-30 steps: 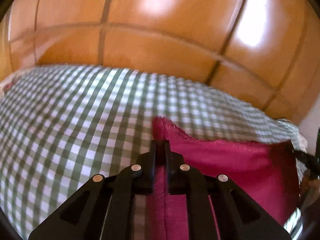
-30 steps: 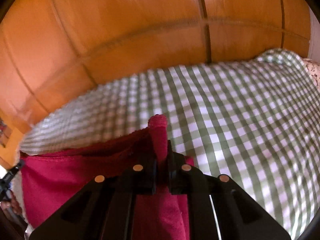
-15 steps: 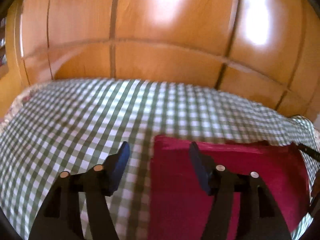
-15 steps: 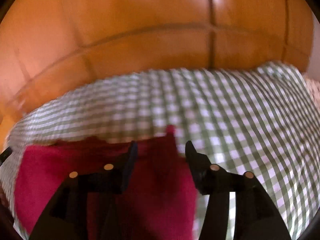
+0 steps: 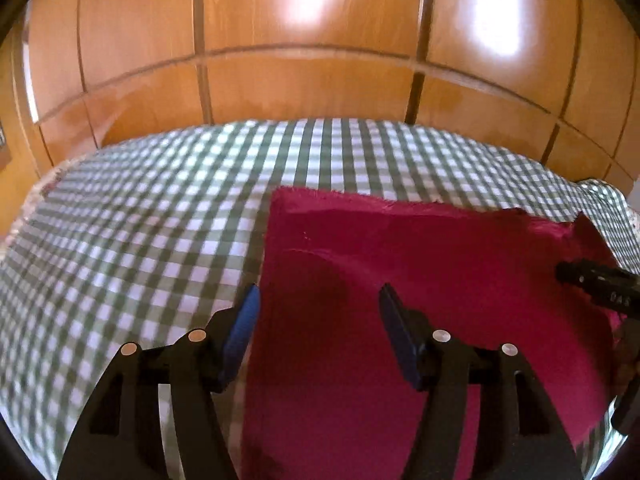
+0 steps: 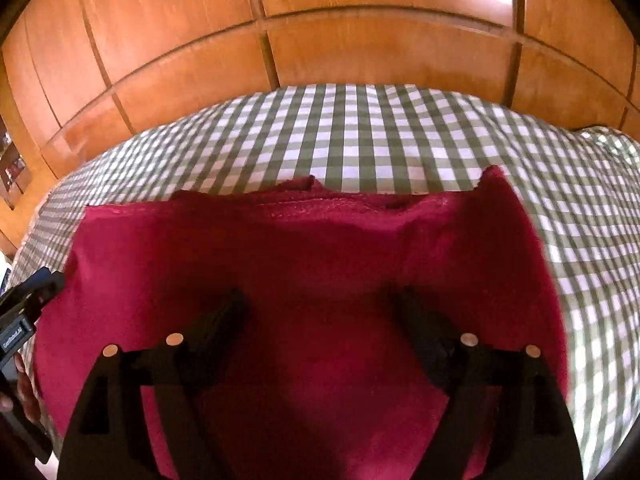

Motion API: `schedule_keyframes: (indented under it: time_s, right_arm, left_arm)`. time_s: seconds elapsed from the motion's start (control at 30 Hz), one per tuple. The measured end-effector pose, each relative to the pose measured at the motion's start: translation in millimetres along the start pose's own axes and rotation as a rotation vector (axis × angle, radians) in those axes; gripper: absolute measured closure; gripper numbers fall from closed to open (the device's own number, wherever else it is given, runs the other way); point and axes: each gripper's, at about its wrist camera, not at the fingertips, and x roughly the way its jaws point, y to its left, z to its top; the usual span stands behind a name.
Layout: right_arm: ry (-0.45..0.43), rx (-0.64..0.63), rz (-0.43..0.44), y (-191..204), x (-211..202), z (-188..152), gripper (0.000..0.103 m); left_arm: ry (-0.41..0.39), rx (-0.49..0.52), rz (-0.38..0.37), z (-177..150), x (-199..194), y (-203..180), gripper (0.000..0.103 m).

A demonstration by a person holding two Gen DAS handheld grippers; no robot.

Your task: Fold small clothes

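Cloth (image 5: 420,280), dark red, lies flat on the green-checked cover (image 5: 140,220), toward its right side in the left wrist view; left gripper (image 5: 316,304) has jaws apart, nothing pinched, hanging over the cloth's left edge, one finger over checks, the other over red. Right gripper's tip pokes in at the right margin. Right wrist view: right gripper (image 6: 316,300) jaws opening, empty, both fingers over the cloth; its far right corner stands curled up, unseen from the left. Wooden panels (image 6: 360,40) behind.
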Motion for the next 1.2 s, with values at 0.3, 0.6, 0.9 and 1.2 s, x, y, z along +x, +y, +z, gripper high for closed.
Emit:
schedule_keyframes:
  time_s: [0.3, 0.6, 0.9, 1.2]
  right_arm:
    - [-0.04, 0.102, -0.013, -20.9, -41.5, -23.1, 0.024]
    - [-0.096, 0.216, -0.092, -61.6, -77.2, -46.2, 0.027]
    - [-0.028, 0.235, -0.074, -75.5, -71.1, -74.4, 0.036]
    - [0.0, 0.299, 0.043, -84.8, -66.1, -99.7, 0.04]
  left_arm:
    - [-0.066, -0.005, -0.011, -13.0, -46.1, -4.2, 0.033]
    - [-0.064, -0.011, 0.004, -25.4, -63.3, 0.7, 0.033]
    - [0.028, -0.045, 0.035, -52.4, -58.5, 26.3, 0.025]
    - [0.124, -0.228, -0.119, -91.4, -44.1, 63.0, 0.036]
